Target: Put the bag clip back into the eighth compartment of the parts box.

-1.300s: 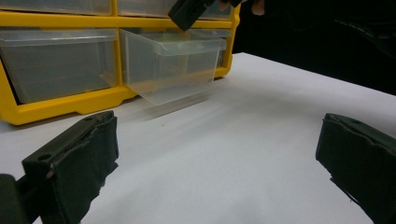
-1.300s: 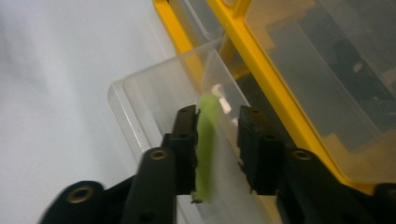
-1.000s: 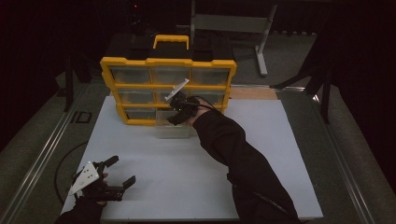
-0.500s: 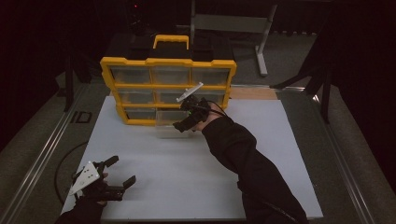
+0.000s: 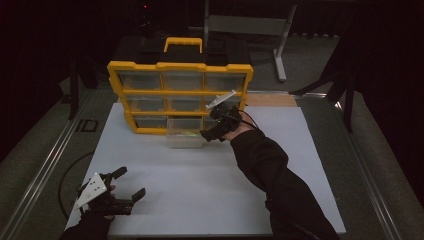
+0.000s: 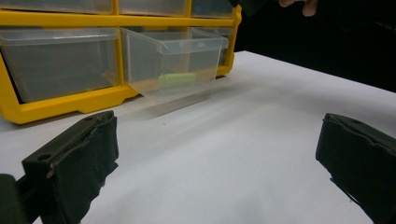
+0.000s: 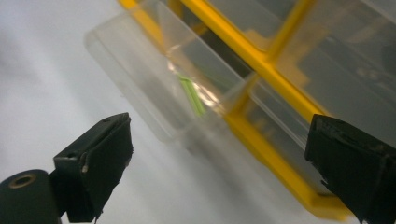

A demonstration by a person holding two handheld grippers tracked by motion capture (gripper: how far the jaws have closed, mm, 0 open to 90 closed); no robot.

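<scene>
A yellow organizer (image 5: 180,66) with clear drawers stands upright on the white board (image 5: 200,190). Its bottom middle drawer (image 5: 186,137) is pulled out onto the board, with a small green piece (image 6: 177,78) lying inside. My right gripper (image 5: 211,127) hovers just right of that drawer. Its jaws have just been opening and now stand open with nothing between them. From the right gripper view (image 7: 217,140) I look past the jaws at the drawer (image 7: 140,70) and the green piece (image 7: 192,95). My left gripper (image 5: 131,182) rests open and empty at the board's front left corner.
Grey floor and a metal rail (image 5: 45,170) run along the board's left side. A metal stand (image 5: 280,45) is behind the organizer at the right. A wooden strip (image 5: 270,100) lies at the board's far edge.
My right gripper has moved to the right, off the front of the pulled-out drawer, which stays where it was. The left gripper has kept still.
</scene>
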